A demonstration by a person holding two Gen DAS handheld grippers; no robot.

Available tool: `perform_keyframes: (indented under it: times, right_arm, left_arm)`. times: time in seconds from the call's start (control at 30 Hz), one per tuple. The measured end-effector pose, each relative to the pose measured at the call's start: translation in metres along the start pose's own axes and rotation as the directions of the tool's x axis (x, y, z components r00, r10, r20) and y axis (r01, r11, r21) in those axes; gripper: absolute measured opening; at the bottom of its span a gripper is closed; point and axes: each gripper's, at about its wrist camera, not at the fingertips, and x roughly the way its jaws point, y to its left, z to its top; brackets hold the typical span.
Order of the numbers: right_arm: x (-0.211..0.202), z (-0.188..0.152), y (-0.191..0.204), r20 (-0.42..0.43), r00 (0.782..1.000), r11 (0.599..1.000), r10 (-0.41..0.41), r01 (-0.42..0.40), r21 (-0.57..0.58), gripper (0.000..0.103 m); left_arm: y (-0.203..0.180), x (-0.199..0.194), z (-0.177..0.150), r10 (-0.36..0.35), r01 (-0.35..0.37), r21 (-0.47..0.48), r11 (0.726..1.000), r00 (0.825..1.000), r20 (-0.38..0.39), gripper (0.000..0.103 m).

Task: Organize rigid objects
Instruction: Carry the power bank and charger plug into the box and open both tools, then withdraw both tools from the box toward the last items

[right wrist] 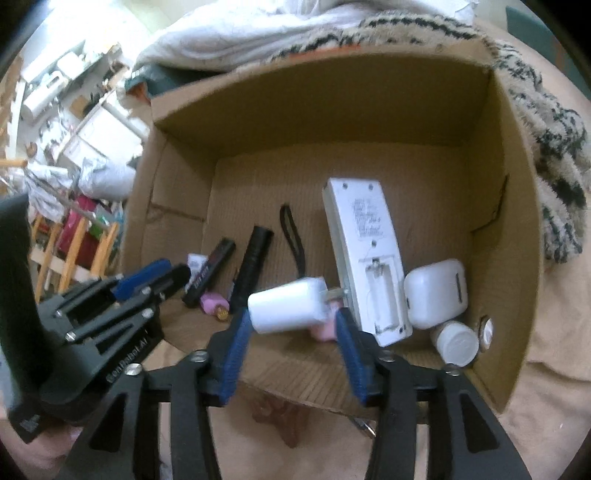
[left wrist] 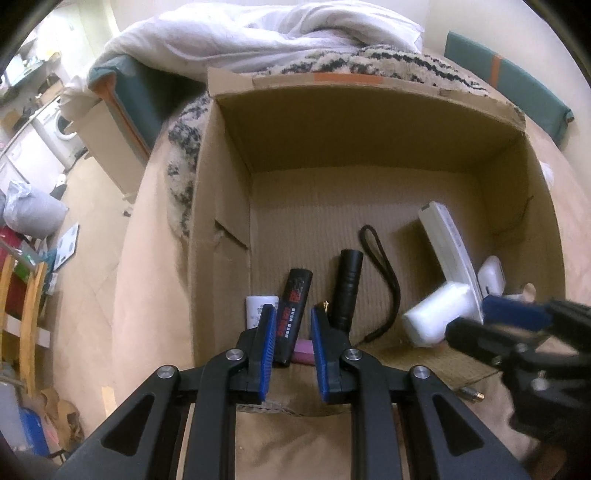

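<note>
One open cardboard box (right wrist: 332, 122) fills mid-frame, its far half bare floor; along the near wall lie one white remote (right wrist: 364, 251), one black torch (right wrist: 253, 264), one black tube (right wrist: 210, 271), one white plug block (right wrist: 290, 310); right gripper (right wrist: 291, 325) stands wide around that block, pads clear; left gripper (left wrist: 293, 325) narrow, empty.

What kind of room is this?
Probably a lived-in home, a bedroom or studio: a rumpled white blanket lies behind the cardboard box, and a washing machine stands further back.
</note>
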Motion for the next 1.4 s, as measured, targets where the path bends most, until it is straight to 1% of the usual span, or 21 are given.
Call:
perform_keyframes:
  times: [0.07, 0.17, 0.2, 0.23, 0.27, 0.3, 0.33, 0.43, 0.53, 0.73, 1.0, 1.2, 1.4]
  right_arm:
    - [-0.007, 0.002, -0.003, 0.033, 0.999, 1.000, 0.012, -0.013, 0.021, 0.068]
    - [-0.015, 0.004, -0.008, 0.068, 0.998, 0.999, 0.010, -0.013, 0.049, 0.074]
    - [-0.017, 0.005, -0.010, 0.072, 0.997, 0.998, 0.009, -0.014, 0.059, 0.074]
    - [-0.017, 0.005, -0.012, 0.073, 0.997, 0.998, 0.006, -0.011, 0.065, 0.074]
    - [-0.017, 0.004, -0.013, 0.074, 0.997, 0.998, 0.001, -0.006, 0.070, 0.074]
    - [-0.017, 0.003, -0.015, 0.075, 0.997, 0.997, -0.004, -0.002, 0.075, 0.075]
    - [-0.018, 0.002, -0.016, 0.075, 0.997, 0.997, -0.007, 0.001, 0.079, 0.075]
    - [-0.022, -0.001, -0.019, 0.082, 0.997, 0.996, -0.010, 0.003, 0.085, 0.075]
    - [-0.025, -0.003, -0.016, 0.089, 0.996, 0.996, -0.018, 0.011, 0.084, 0.075]
    - [-0.035, -0.007, -0.016, 0.099, 0.995, 0.996, -0.028, 0.020, 0.085, 0.075]
    - [-0.049, -0.023, -0.022, 0.106, 0.993, 0.995, -0.044, 0.033, 0.099, 0.075]
    - [-0.061, -0.043, -0.030, 0.096, 0.994, 0.991, -0.053, 0.041, 0.125, 0.075]
    - [-0.072, -0.064, -0.050, 0.078, 0.996, 0.977, -0.036, 0.019, 0.211, 0.075]
  left_arm:
    - [0.001, -0.005, 0.000, -0.002, 0.002, 0.000, 1.000, 1.000, 0.013, 0.017]
    - [0.003, -0.011, -0.001, -0.018, 0.018, -0.001, 1.000, 0.999, 0.027, 0.021]
    - [0.004, -0.013, -0.001, -0.027, 0.027, -0.006, 1.000, 0.999, 0.030, 0.027]
    - [0.005, -0.016, 0.000, -0.035, 0.035, -0.012, 0.999, 0.999, 0.036, 0.037]
    - [0.006, -0.019, 0.000, -0.037, 0.038, -0.019, 0.999, 0.998, 0.047, 0.043]
    - [0.007, -0.023, 0.000, -0.037, 0.039, -0.025, 0.999, 0.998, 0.060, 0.053]
    - [0.008, -0.027, -0.001, -0.040, 0.042, -0.031, 0.999, 0.996, 0.077, 0.057]
    - [0.009, -0.035, -0.001, -0.048, 0.051, -0.029, 0.998, 0.994, 0.097, 0.058]
    - [0.010, -0.039, -0.003, -0.031, 0.033, -0.020, 0.999, 0.994, 0.101, 0.058]
    - [0.018, -0.038, -0.014, -0.022, 0.027, -0.066, 0.997, 0.997, 0.072, 0.058]
    - [0.015, -0.045, -0.029, -0.026, 0.030, -0.070, 0.997, 0.998, 0.063, 0.058]
    - [0.001, -0.045, -0.042, -0.047, 0.049, -0.036, 0.998, 0.998, 0.047, 0.058]
    - [-0.020, -0.042, -0.051, -0.066, 0.065, 0.019, 0.998, 0.997, 0.031, 0.058]
